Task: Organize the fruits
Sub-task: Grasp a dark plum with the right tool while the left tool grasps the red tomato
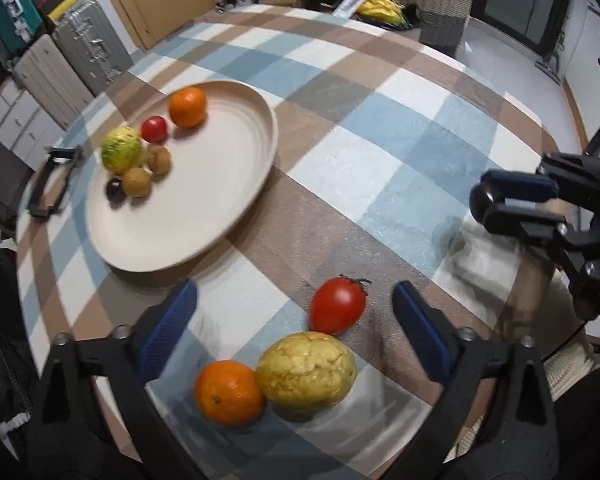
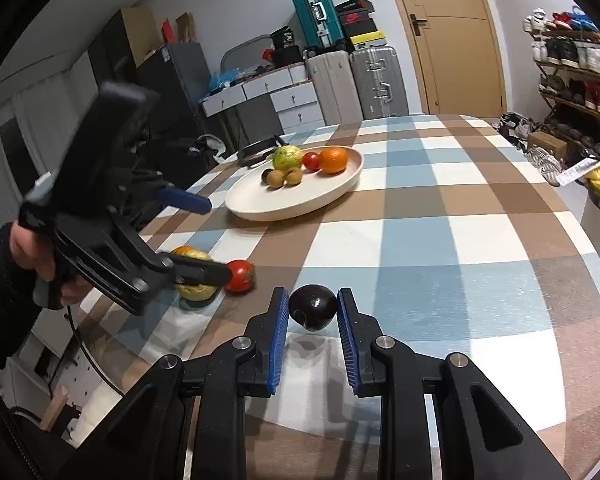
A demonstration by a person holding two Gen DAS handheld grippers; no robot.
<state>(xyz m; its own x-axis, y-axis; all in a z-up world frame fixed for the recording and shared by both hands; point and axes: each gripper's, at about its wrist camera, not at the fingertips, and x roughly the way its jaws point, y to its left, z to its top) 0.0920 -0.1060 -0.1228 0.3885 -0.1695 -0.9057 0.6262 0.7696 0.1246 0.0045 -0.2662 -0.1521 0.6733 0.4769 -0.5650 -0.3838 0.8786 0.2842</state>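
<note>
A beige plate on the checked tablecloth holds an orange, a small red fruit, a green-yellow fruit, two brown kiwis and a dark plum. My left gripper is open above a red tomato, a yellow wrinkled fruit and an orange on the cloth. My right gripper is shut on a dark plum, held just above the table; it also shows at the right of the left wrist view.
A black phone holder lies left of the plate near the table edge. Suitcases, drawers and a door stand beyond the table. A shoe rack and wicker baskets are at the far side.
</note>
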